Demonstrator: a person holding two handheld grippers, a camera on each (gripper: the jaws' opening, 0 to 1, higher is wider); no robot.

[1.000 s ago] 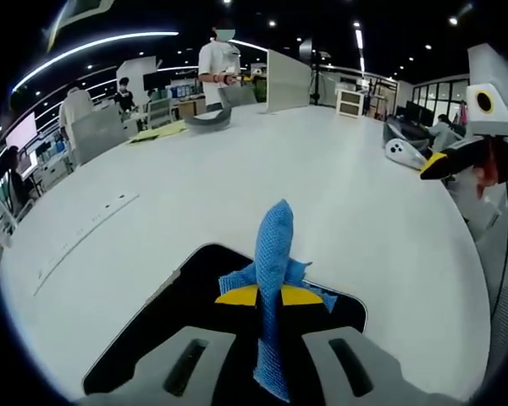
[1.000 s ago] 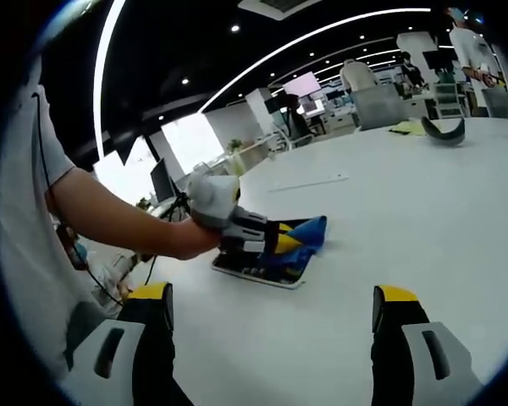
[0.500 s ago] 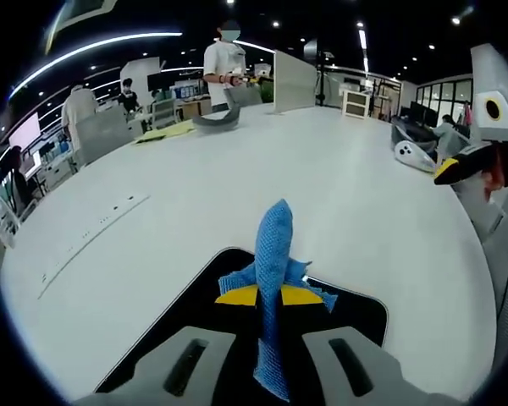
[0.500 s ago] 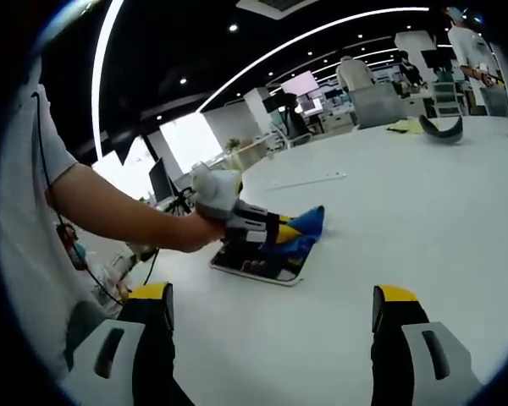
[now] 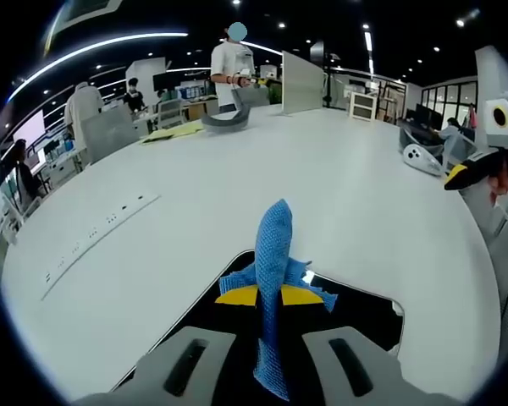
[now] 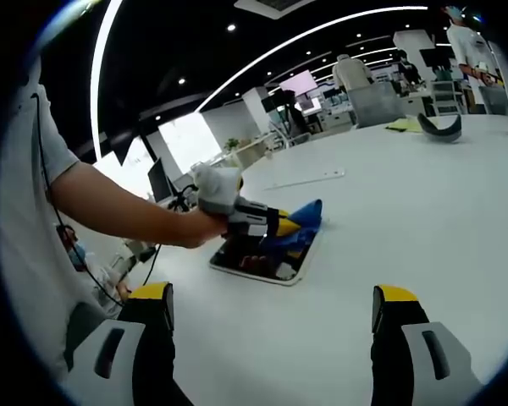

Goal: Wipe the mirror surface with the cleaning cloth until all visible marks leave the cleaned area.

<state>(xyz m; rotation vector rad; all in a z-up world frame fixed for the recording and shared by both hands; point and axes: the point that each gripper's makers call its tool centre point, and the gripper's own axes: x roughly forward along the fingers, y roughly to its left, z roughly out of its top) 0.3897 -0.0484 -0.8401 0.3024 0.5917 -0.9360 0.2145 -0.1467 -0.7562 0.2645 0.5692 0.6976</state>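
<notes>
My left gripper point(image 5: 269, 296) is shut on a blue cleaning cloth point(image 5: 273, 245), which stands up between its yellow-tipped jaws. Under it lies the dark rectangular mirror point(image 5: 360, 309) flat on the white table point(image 5: 339, 186). In the right gripper view the left gripper point(image 6: 252, 222), held by a person's bare arm point(image 6: 118, 216), presses the cloth point(image 6: 303, 218) onto the mirror point(image 6: 278, 269). My right gripper point(image 6: 273, 298) hovers open over bare table, nearer than the mirror, with nothing between its jaws. It also appears at the right edge of the left gripper view as the right gripper point(image 5: 483, 161).
A curved grey object point(image 5: 224, 121) and yellow paper point(image 5: 173, 129) lie at the far side, beside an upright grey panel point(image 5: 300, 80). A row of socket slots point(image 5: 93, 233) runs in the tabletop to the left. A white device point(image 5: 423, 156) sits at the right. People stand beyond the table.
The left gripper has slid the cloth a little across the mirror, so more of the dark glass shows on its near side. The right gripper has stayed open and still.
</notes>
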